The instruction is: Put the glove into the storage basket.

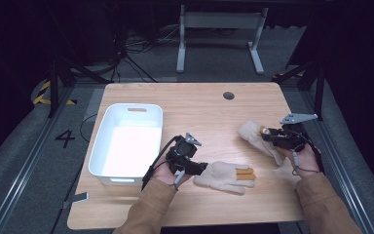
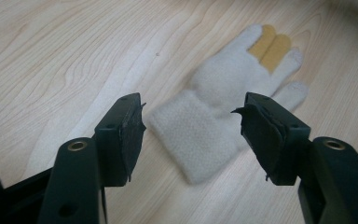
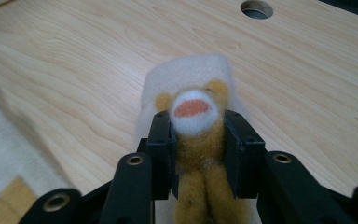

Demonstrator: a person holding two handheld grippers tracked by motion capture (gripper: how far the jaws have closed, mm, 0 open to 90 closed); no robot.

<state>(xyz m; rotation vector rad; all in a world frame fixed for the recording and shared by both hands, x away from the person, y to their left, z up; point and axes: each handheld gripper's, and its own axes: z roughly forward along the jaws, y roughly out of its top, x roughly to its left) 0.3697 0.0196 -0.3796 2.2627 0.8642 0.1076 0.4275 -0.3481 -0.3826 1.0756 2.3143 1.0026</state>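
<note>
The right gripper (image 3: 198,140) pinches the 2 mustard-yellow fingers of a cream fleece glove (image 3: 191,100), its jaws drawn in narrow against the cloth. In the high view this glove (image 1: 259,137) hangs off the jaws toward the table's middle, cuff leading, at the right side of the wooden table (image 1: 199,109).

The second glove (image 1: 226,176) lies flat near the front edge, between the 2 hands. Its long axis runs left to right in the high view, with the cuff toward the left gripper (image 1: 200,168) and the yellow fingers pointing away to the right. In the left gripper view the cuff (image 2: 193,135) sits just ahead of the jaws and between them, which stand partly apart and hold nothing; the pads are clear of the fleece. The left hand is plainly the nearer one, so I judge a short push forward and a squeeze would take the cuff.

A white plastic bin (image 1: 126,144) stands at the table's left, just beyond the left hand. The floor around is dark grey, and another table's white legs (image 1: 219,36) stand behind.
</note>
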